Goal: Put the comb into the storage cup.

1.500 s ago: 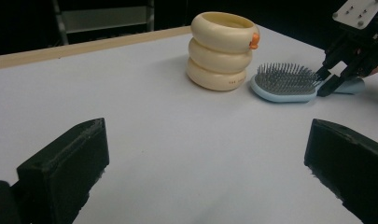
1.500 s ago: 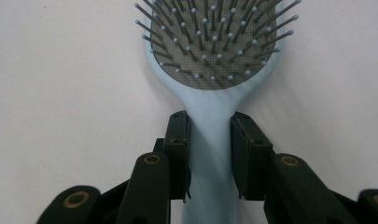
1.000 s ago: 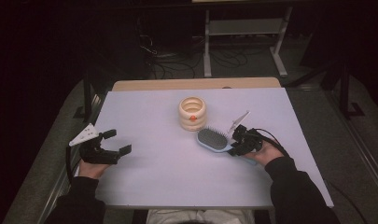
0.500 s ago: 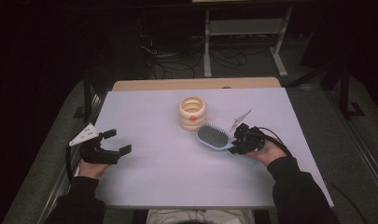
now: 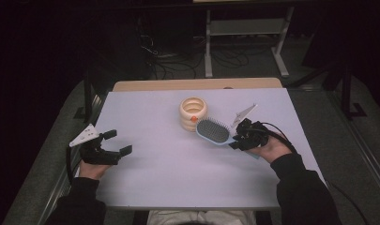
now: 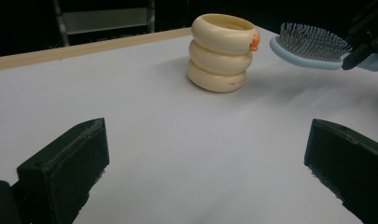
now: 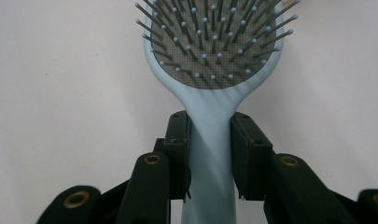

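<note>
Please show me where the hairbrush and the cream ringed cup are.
hairbrush (image 7: 210, 51): right gripper view, on its bristle pad.
cream ringed cup (image 6: 220, 51): left gripper view, on its middle ring.

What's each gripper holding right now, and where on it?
The right gripper is shut on the light blue hairbrush, clamping its handle just below the head. The left gripper is open and holds nothing.

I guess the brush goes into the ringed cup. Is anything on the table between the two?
Nothing visible does. The hairbrush, clamped by its handle in the right tool, hangs just beside the cream ringed cup, with bare table under the small gap between them.
</note>
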`<move>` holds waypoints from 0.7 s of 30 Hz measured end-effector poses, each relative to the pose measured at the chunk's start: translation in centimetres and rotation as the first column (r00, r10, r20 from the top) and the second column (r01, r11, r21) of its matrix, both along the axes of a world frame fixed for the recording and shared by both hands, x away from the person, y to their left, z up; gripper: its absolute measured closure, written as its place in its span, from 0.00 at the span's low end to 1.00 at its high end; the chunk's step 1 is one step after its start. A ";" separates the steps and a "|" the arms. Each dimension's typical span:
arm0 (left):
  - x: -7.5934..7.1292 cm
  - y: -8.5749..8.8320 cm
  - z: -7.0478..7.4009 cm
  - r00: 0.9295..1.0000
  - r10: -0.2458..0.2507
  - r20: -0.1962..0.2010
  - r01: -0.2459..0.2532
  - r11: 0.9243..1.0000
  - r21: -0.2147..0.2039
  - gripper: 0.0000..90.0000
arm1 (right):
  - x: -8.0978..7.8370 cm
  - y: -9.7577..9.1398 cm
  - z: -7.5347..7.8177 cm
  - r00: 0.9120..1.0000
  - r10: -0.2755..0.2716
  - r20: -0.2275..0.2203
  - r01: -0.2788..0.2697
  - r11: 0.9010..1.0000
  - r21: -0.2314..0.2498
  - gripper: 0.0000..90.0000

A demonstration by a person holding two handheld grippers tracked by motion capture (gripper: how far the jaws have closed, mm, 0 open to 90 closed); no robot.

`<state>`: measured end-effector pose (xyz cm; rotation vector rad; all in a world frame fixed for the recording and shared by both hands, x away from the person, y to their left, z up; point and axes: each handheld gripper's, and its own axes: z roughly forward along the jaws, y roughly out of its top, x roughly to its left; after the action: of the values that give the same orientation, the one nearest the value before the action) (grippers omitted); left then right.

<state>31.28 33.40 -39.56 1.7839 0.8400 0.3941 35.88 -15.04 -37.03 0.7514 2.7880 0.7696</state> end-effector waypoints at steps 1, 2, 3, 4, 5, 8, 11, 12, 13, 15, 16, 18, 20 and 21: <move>0.0 0.0 0.0 1.000 0.000 0.000 0.000 1.000 -0.001 0.00 | 0.0 0.0 0.0 1.000 0.000 0.000 0.000 1.000 0.000 0.76; 0.0 0.0 0.0 1.000 0.001 0.001 -0.001 1.000 -0.001 0.00 | 0.0 0.0 0.3 1.000 0.002 0.005 -0.002 1.000 0.000 0.76; 0.0 0.0 0.0 1.000 0.001 0.000 -0.001 1.000 -0.001 0.00 | 0.0 0.0 0.3 1.000 0.002 0.005 -0.002 1.000 0.000 0.76; 0.0 0.0 0.0 1.000 0.001 0.000 -0.001 1.000 0.000 0.00 | 0.0 0.0 0.5 1.000 0.001 0.006 -0.001 1.000 0.000 0.76; 0.0 0.0 0.0 1.000 0.001 0.001 -0.001 1.000 -0.001 0.00 | 0.0 0.0 0.6 1.000 0.002 0.009 -0.002 1.000 0.001 0.76; 0.0 0.0 0.0 1.000 0.001 0.001 -0.001 1.000 -0.002 0.00 | 0.0 0.0 1.2 1.000 0.003 0.020 -0.004 1.000 0.008 0.76; 0.0 0.0 0.0 1.000 0.000 0.000 0.000 1.000 -0.002 0.00 | 0.1 -0.1 1.5 1.000 0.004 0.024 -0.004 1.000 0.010 0.76; 0.0 0.0 0.0 1.000 0.000 0.001 0.000 1.000 -0.002 0.00 | 0.1 -0.2 1.9 1.000 0.002 0.031 -0.003 1.000 0.012 0.76; 0.0 0.0 0.0 1.000 0.001 0.001 -0.001 1.000 -0.002 0.00 | 0.1 -0.2 2.0 0.999 0.001 0.034 -0.002 1.000 0.014 0.76; 0.0 0.0 0.0 1.000 0.001 0.000 -0.001 1.000 -0.002 0.00 | 0.1 -0.2 2.4 0.999 0.000 0.040 -0.001 1.000 0.016 0.76; 0.0 0.0 0.0 1.000 0.000 0.001 0.000 1.000 -0.001 0.00 | 0.1 -0.2 2.5 0.999 -0.001 0.041 0.000 1.000 0.018 0.76; 0.0 0.0 0.0 1.000 0.000 0.000 0.000 1.000 -0.001 0.00 | 0.1 -0.2 2.7 0.999 -0.001 0.044 0.000 1.000 0.017 0.76; 0.0 0.0 0.0 1.000 0.001 0.001 -0.001 1.000 -0.002 0.00 | 0.2 -0.2 2.9 0.999 -0.001 0.047 0.000 1.000 0.020 0.76; 0.0 0.0 0.0 1.000 0.001 0.001 -0.001 1.000 -0.002 0.00 | 0.2 -0.2 3.1 0.999 -0.003 0.050 0.002 1.000 0.021 0.76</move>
<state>31.25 33.40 -39.55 1.7820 0.8404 0.3945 36.07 -15.25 -33.98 0.7287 2.7379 0.8065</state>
